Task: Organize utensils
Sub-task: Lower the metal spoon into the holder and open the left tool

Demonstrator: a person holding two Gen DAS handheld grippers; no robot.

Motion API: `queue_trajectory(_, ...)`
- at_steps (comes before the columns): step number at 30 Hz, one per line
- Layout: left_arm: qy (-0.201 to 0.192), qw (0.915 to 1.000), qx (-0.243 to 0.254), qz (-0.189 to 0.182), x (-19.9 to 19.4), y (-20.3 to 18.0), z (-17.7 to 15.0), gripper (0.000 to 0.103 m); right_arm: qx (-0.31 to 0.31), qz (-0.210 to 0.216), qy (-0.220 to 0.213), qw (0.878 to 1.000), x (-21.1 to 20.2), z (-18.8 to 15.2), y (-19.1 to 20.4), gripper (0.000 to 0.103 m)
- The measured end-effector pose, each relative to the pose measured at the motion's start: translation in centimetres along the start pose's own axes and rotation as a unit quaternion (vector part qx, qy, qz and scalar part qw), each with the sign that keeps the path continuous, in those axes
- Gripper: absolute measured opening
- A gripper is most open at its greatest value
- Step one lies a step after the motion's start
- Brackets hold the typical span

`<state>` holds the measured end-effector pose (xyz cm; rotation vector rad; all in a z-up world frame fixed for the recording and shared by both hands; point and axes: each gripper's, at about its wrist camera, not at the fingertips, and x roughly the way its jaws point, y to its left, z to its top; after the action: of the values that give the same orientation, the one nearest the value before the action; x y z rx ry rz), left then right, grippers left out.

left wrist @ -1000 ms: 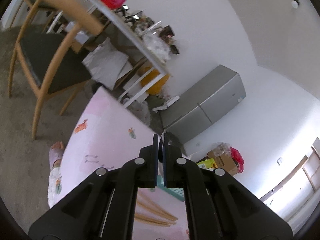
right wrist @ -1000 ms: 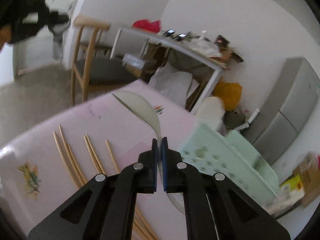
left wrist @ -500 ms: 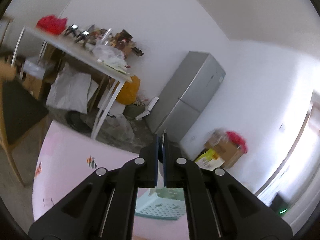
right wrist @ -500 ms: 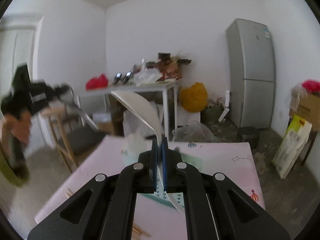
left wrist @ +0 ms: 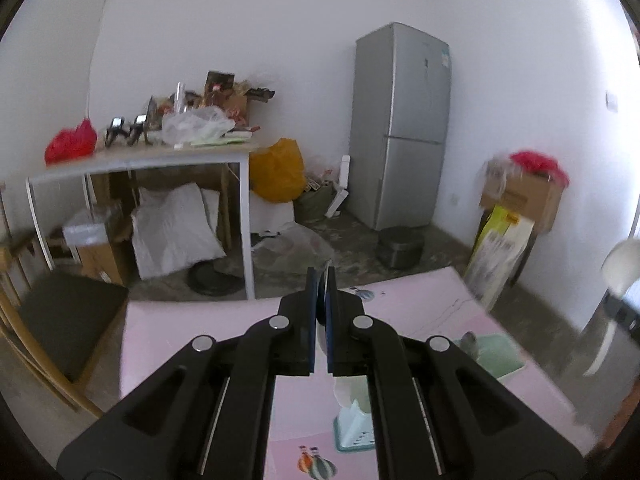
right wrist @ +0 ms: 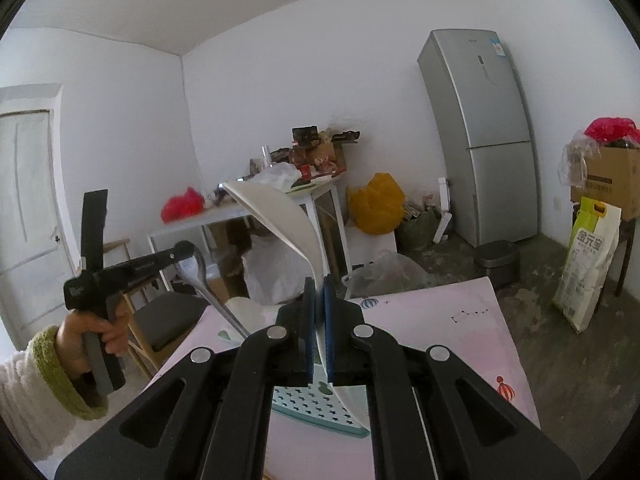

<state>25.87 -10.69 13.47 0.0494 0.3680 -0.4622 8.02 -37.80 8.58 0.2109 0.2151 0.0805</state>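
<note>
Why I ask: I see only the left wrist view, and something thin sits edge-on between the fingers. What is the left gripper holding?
Observer: The right wrist view shows the left gripper shut on a metal spoon, gripped near its bowl, with the handle slanting down.
Operator: And the blurred white thing at my right edge?
Observer: That is a white spoon. Its handle is clamped in the right gripper, bowl upward.
Operator: What lies beneath it?
Observer: The green tray, whose floor is pierced with star-shaped holes.
</note>
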Motion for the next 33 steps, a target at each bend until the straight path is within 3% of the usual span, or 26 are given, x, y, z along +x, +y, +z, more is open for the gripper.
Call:
queue_trajectory(9, 0.03, 0.9978, 0.059, 0.006, 2.1, -3.6, -0.5, 0.003, 0.029, 0.023, 0.005, 0.999, 0.3, -0.7, -1.3, 0.004)
queue_trajectory(14, 0.07, 0.9969, 0.03, -0.022, 3.9, -3.8, -1.3, 0.005, 0.059, 0.066, 0.005, 0.996, 1.6, -0.5, -2.0, 0.004)
queue_trajectory(22, 0.101, 0.9938, 0.005, -0.046, 4.9, -3.6, -3.2, 0.008, 0.13, 0.16, 0.011, 0.978, 6.3, -0.3, -3.7, 0.004)
queue_trajectory(26, 0.095, 0.9931, -0.023, -0.063, 4.5, -2.7, -3.4, 0.026, 0.153, 0.183, 0.022, 0.971, 8.5, -0.5, -4.2, 0.004)
queue_trajectory(33, 0.07, 0.9918, -0.069, -0.082, 2.5, -0.8, -3.3, 0.042, 0.184, 0.205, 0.029, 0.961, 11.1, -0.9, -4.6, 0.005)
